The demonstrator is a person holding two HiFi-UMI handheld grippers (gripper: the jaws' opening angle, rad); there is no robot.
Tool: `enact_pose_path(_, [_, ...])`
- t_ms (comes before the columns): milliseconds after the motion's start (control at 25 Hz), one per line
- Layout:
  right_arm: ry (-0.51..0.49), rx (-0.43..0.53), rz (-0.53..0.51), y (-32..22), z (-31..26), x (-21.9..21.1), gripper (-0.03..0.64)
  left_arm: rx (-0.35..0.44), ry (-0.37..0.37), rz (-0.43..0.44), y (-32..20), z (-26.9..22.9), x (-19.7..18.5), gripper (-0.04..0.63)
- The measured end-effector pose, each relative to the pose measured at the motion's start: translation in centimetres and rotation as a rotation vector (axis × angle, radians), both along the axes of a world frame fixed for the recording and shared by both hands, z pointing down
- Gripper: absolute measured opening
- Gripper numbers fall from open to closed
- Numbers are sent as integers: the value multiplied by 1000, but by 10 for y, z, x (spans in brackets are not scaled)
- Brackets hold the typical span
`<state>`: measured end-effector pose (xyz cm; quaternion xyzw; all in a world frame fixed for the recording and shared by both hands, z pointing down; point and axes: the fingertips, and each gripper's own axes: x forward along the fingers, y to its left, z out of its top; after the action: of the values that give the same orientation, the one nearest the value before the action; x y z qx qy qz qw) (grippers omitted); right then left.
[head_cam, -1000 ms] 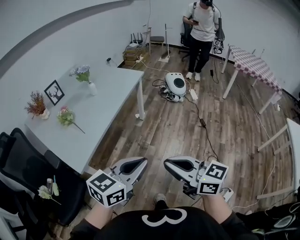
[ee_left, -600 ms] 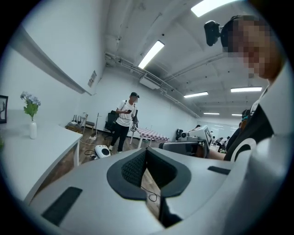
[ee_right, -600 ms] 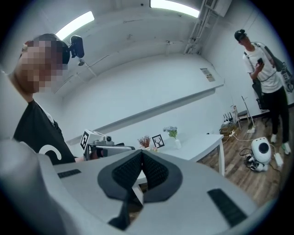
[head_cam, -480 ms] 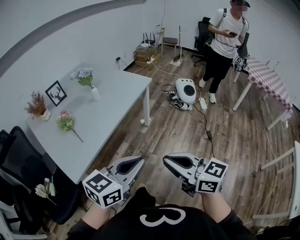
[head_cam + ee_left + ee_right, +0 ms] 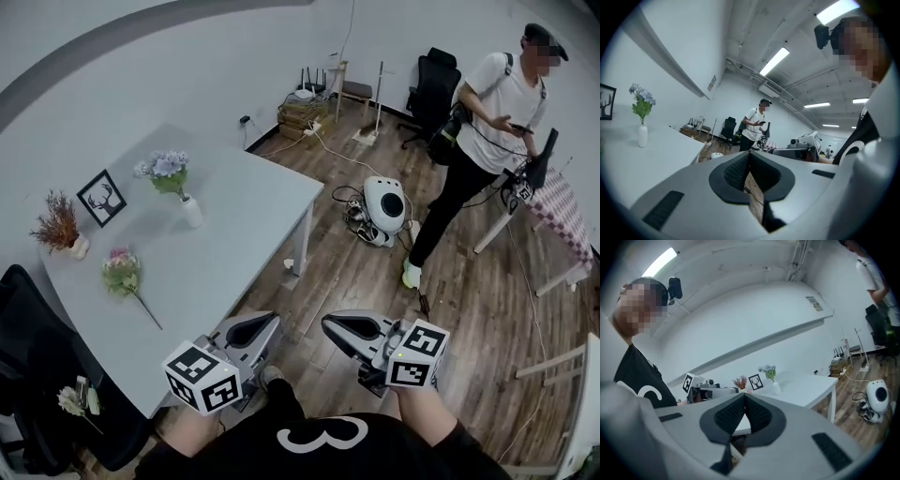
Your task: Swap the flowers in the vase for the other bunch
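A small white vase [image 5: 192, 211] with pale blue flowers [image 5: 165, 168] stands on the white table [image 5: 234, 244]; the left gripper view shows the vase [image 5: 642, 135] at its left edge and the right gripper view shows the vase [image 5: 776, 388] farther off. A second bunch with pink blooms [image 5: 123, 272] lies flat on the table nearer me. My left gripper [image 5: 273, 322] and right gripper [image 5: 328, 324] hang side by side off the table's near corner, over the floor. Both are shut and hold nothing.
A framed deer picture [image 5: 99, 198] and a pot of dried reddish flowers [image 5: 58, 225] stand by the wall. A black chair [image 5: 37, 375] sits at the table's left end. A person [image 5: 473, 141] stands on the wooden floor beside a white robot vacuum [image 5: 384, 202] and cables.
I have walked on: the table has slid closer and more to the middle of the head view. The standing person has shifted from top centre to the upper right. Both grippers stayed shut.
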<state>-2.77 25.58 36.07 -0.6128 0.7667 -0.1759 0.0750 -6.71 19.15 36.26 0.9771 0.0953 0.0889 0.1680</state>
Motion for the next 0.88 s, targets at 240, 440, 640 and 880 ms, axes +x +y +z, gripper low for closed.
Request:
enact_pose_path(240, [-24, -11, -104, -137, 0, 51, 8, 12, -20, -113, -123, -1, 43, 11])
enact_pose_path(440, [0, -7, -234, -211, -9, 64, 8, -38, -33, -246, -195, -4, 55, 11])
enact_pose_path(640, [-4, -16, -366, -267, -10, 70, 9, -49, -57, -368, -239, 5, 49, 11])
enact_pose_path(880, [-9, -6, -560, -341, -12, 73, 8, -65, -54, -581, -301, 7, 36, 11])
